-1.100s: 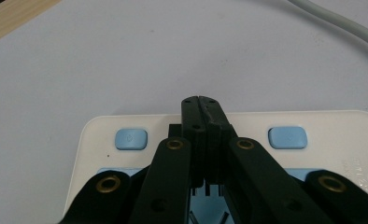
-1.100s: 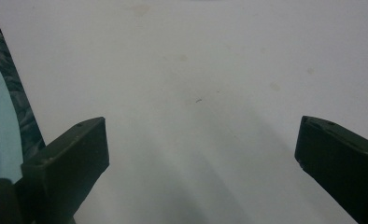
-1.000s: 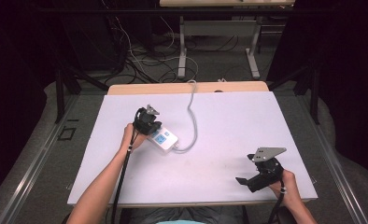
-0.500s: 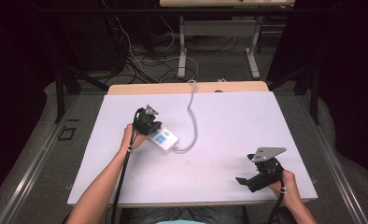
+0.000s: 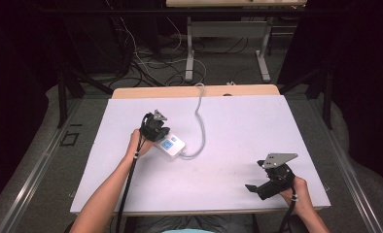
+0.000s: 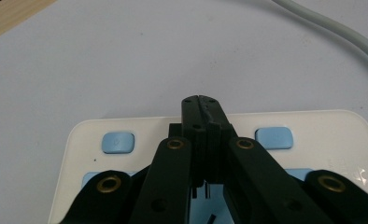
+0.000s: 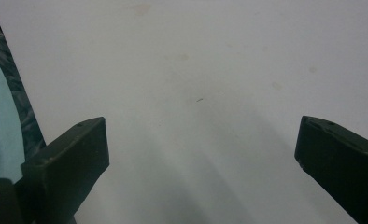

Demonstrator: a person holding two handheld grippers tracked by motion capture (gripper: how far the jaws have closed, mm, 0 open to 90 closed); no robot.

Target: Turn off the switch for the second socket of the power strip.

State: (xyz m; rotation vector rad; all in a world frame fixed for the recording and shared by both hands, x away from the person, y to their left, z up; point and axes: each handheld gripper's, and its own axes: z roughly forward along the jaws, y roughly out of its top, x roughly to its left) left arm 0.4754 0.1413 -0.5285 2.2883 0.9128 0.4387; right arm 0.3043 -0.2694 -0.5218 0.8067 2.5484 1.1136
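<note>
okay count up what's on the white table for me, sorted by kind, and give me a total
Power strip: 1
Grey cable: 1
Grippers: 2, left gripper shut over the strip, right gripper open over bare table
Total: 4

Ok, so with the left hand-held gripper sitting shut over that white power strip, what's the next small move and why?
Probably press the shut left hand-held gripper straight down onto the power strip. Its closed tips sit over the strip's face between two blue buttons, while the right hand-held gripper rests open, far off on the table.
</note>
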